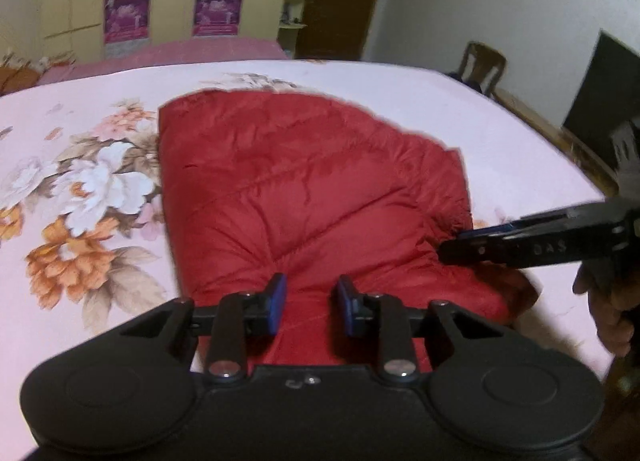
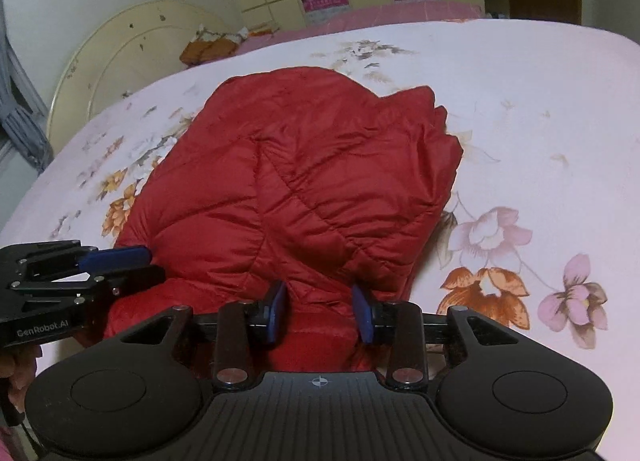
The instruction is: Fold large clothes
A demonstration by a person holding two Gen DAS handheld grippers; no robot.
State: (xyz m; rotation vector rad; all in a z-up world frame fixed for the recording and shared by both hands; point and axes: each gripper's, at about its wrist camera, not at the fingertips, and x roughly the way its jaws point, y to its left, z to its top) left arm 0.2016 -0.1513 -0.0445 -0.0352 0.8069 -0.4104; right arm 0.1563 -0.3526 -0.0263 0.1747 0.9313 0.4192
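Observation:
A red quilted puffer jacket [image 1: 304, 197] lies folded into a bundle on a pink floral bedsheet [image 1: 80, 197]; it also shows in the right wrist view [image 2: 304, 189]. My left gripper [image 1: 310, 303] is open, its blue pads over the jacket's near edge with nothing pinched. It appears at the left of the right wrist view [image 2: 150, 267], against the jacket's left side. My right gripper [image 2: 320, 315] is open, its pads on either side of a bulge of red fabric at the near edge. It enters the left wrist view from the right [image 1: 452, 247], at the jacket's right side.
The bedsheet [image 2: 520, 109] spreads around the jacket. A cream headboard [image 2: 120, 53] and a pillow [image 2: 208, 47] are at the far left. Yellow wardrobes with posters [image 1: 172, 9] stand behind. A wooden chair [image 1: 482, 65] and a dark panel [image 1: 600, 101] are at the right.

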